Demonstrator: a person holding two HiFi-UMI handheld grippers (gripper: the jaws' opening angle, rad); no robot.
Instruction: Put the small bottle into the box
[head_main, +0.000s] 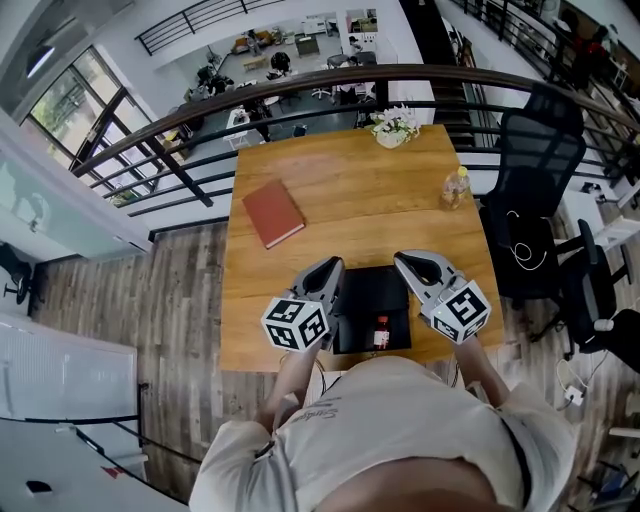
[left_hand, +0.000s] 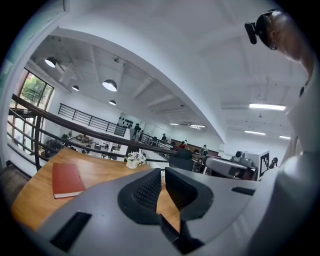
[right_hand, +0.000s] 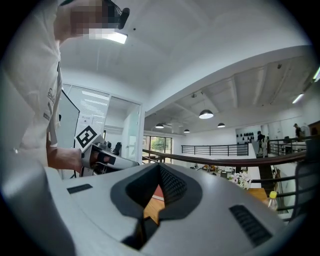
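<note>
Small bottle (head_main: 381, 333): red label, sits inside the outline of the black box (head_main: 365, 290), near its front-right corner, close to you. The head view is too small to show whether it's down in the box or standing on a closed lid. If it's in, the job looks done. If it's on the lid, it hasn't started.

The box is at the near edge of the table (head_main: 350, 190), centred in front of you, probably so both hands can reach it.

Left gripper (head_main: 332, 268) and right gripper (head_main: 407, 264) flank the box, one per side, tips angled in toward its far edge. Both jaw pairs are pressed together with nothing between them. Each gripper view shows the pads meeting and only tabletop beyond. This reads as a rest pose, with neither hand committed.

Bottle vs jaws: it's between the two grippers but back from the tips, about level with the marker cubes and nearer your right one. Both grippers point roughly level across the table, so neither gripper view catches it. It's below and behind the jaws. To grab it you'd likely pull the right gripper back, tip it down and spread the jaws first.

Further out: red book (head_main: 273, 213) on the left, big bottle (head_main: 456, 187) with a yellow cap at the right edge, flowers (head_main: 393, 127) at the far edge. All are well apart from the box.
</note>
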